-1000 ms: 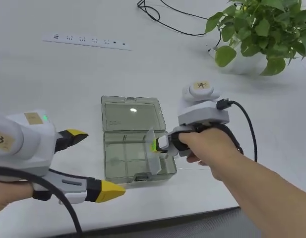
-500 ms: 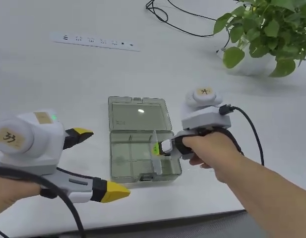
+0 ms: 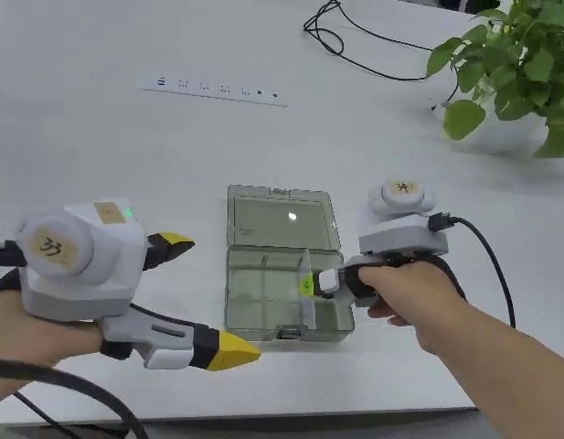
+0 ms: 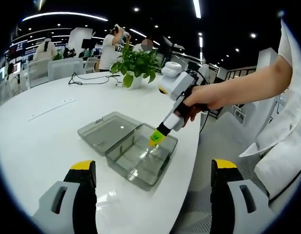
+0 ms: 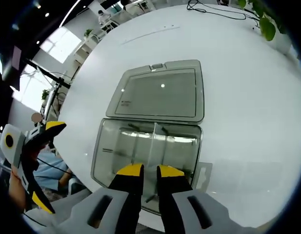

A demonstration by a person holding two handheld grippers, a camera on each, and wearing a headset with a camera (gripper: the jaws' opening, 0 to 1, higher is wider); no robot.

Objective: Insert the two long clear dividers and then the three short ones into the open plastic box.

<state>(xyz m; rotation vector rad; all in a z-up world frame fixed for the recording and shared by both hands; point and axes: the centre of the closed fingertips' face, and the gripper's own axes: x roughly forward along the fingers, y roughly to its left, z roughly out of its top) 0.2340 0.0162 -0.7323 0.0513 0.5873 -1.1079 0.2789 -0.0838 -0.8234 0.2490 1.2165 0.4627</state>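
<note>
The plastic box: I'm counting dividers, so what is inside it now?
A clear divider stands in the box, pinched by the right tongs. Faint lines suggest others, but clear plastic and the tongs hide the count.

The handwritten number "33" stands on a round tan sticker (image 3: 55,247) on the rear cap of the left claw (image 3: 207,296), behind its wide-spread yellow tips. A second round sticker (image 3: 402,189) sits on top of the right claw (image 3: 307,286), above and behind its tips. Its dark mark looks like a letter "A", but I cannot be sure. A square tan label (image 3: 108,212) on the left claw's housing and a green tag (image 4: 154,137) at the right claw's tips are too small to read.
</note>
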